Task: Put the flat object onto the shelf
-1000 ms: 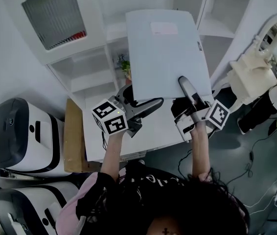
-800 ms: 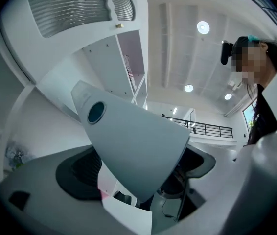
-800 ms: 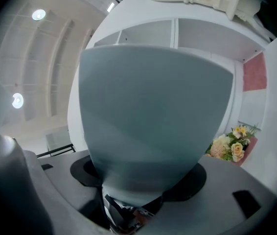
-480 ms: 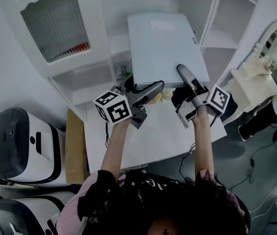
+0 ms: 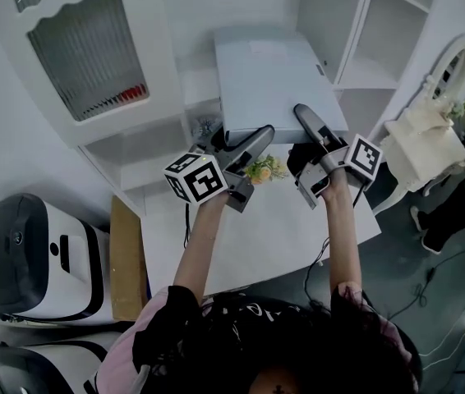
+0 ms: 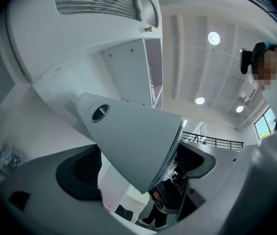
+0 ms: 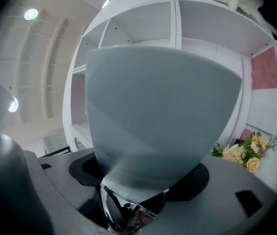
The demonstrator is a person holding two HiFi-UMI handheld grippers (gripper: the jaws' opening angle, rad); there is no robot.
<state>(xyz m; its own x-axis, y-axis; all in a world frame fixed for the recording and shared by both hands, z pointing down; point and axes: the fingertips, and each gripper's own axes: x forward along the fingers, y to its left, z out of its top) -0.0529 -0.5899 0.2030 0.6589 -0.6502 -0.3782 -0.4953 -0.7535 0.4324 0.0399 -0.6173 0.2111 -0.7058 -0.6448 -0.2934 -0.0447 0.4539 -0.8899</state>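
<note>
A flat grey folder [image 5: 278, 72] hangs in the air in front of the white shelf unit [image 5: 364, 72], its far edge at the open compartments. My left gripper [image 5: 253, 138] is shut on the folder's near left edge. My right gripper [image 5: 308, 125] grips the near right edge with one finger on top; its jaws have just been opening a little, with the folder still between them. The folder [image 6: 128, 136] fills the gap of the left gripper [image 6: 143, 168] in the left gripper view. It also spans the right gripper [image 7: 148, 175], where the folder [image 7: 163, 111] hides most of the shelf.
A white table [image 5: 282, 228] lies below my arms with a small bunch of flowers [image 5: 264, 169] on it. A louvred cabinet door [image 5: 85, 48] stands at the left. A cardboard box [image 5: 124, 261] and white machines [image 5: 27, 245] sit on the floor at the left.
Both grippers have carried the folder up and away from me, toward the shelf. The flowers on the table, hidden under the folder before, now show.
</note>
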